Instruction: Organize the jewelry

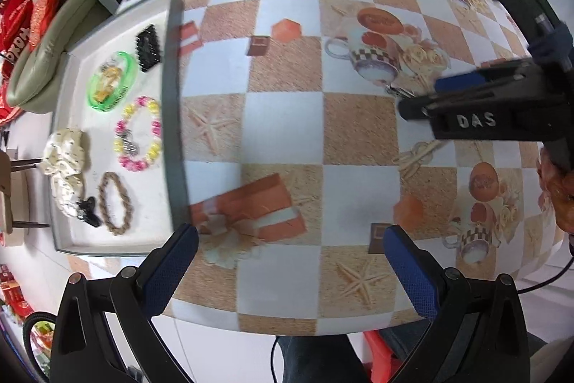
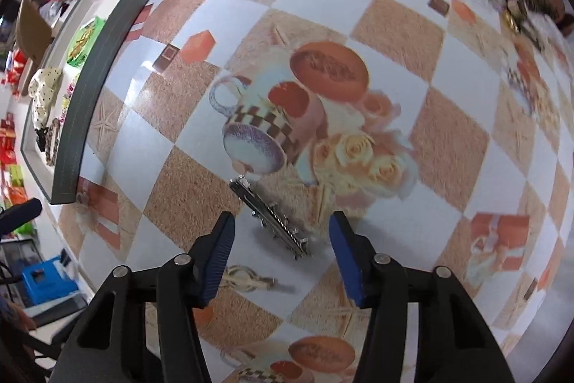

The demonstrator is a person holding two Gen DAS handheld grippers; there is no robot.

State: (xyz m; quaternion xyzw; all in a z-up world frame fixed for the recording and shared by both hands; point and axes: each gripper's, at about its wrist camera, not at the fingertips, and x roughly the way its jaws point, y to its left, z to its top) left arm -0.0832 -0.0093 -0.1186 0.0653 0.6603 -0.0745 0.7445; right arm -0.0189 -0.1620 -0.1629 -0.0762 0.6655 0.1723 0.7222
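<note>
With jaws spread, the right gripper (image 2: 281, 236) straddles the silver toothed metal hair clip (image 2: 271, 216), which next needs pinching and carrying to the grey-rimmed white tray (image 2: 93, 74) at ten o'clock.

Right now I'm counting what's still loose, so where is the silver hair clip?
In the right wrist view the silver hair clip lies on the tablecloth between the right gripper pads, untouched, just below the printed cups and roses, outside the tray.
</note>
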